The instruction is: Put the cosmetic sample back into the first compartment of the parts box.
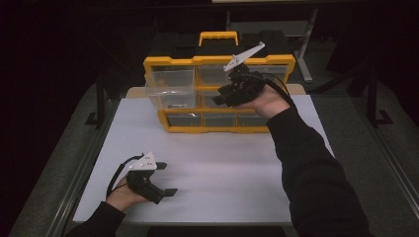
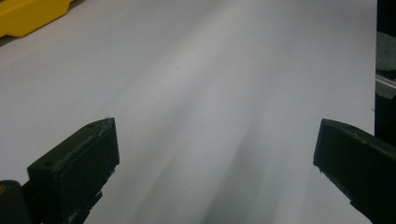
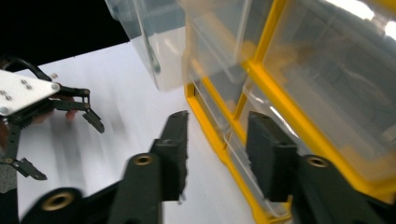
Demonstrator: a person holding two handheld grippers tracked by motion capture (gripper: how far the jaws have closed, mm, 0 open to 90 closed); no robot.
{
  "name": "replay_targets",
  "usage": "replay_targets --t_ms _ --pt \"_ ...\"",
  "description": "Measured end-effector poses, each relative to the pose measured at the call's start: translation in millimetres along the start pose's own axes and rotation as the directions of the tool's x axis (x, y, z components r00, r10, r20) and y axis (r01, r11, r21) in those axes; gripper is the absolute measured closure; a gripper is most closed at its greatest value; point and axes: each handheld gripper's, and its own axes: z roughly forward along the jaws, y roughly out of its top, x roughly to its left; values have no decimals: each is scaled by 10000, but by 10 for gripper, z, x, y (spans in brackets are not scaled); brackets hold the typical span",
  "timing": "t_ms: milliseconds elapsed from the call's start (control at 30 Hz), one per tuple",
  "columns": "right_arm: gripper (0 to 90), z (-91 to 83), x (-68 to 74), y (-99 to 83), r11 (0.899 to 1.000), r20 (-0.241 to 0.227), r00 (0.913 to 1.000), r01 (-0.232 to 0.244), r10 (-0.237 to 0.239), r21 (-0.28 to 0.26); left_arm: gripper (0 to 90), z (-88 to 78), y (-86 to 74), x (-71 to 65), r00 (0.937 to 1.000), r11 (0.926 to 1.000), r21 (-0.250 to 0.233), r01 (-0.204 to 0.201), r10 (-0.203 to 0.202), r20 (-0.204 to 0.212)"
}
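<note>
High view: I am hovering the right gripper (image 1: 221,97), its jaws partly spread on nothing, before the yellow-framed organizer (image 1: 219,94), whose clear plastic drawer (image 1: 171,87) is jutting out at top left. Left gripper view: the left gripper (image 2: 215,144) is gaping wide over the matte white table (image 2: 196,84). Right gripper view: glare is blurring the drawer fronts.

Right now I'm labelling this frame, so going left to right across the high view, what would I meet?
Left gripper low on the white table → pulled-out clear drawer at the yellow organizer's left column → right gripper, jaws apart and holding nothing, before the organizer's front.
</note>
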Motion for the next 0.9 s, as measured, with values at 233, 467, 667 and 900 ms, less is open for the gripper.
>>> replay_targets --t_ms 233,467,667,900 --pt "386 58 10 -321 9994 40 9999 -148 149 -298 0 0 -1 7 10000 10000 5 11 -11 -7" --pt "275 156 23 -643 9980 57 9988 -491 494 -391 0 3 -5 8 10000 10000 50 -19 19 -37" --pt "193 228 85 -885 9963 273 9970 -711 725 -478 0 3 -3 11 10000 10000 67 -26 27 -49" --pt "132 300 162 -1129 9949 545 9945 -864 892 -518 0 3 -5 9 10000 10000 80 -20 21 -41"
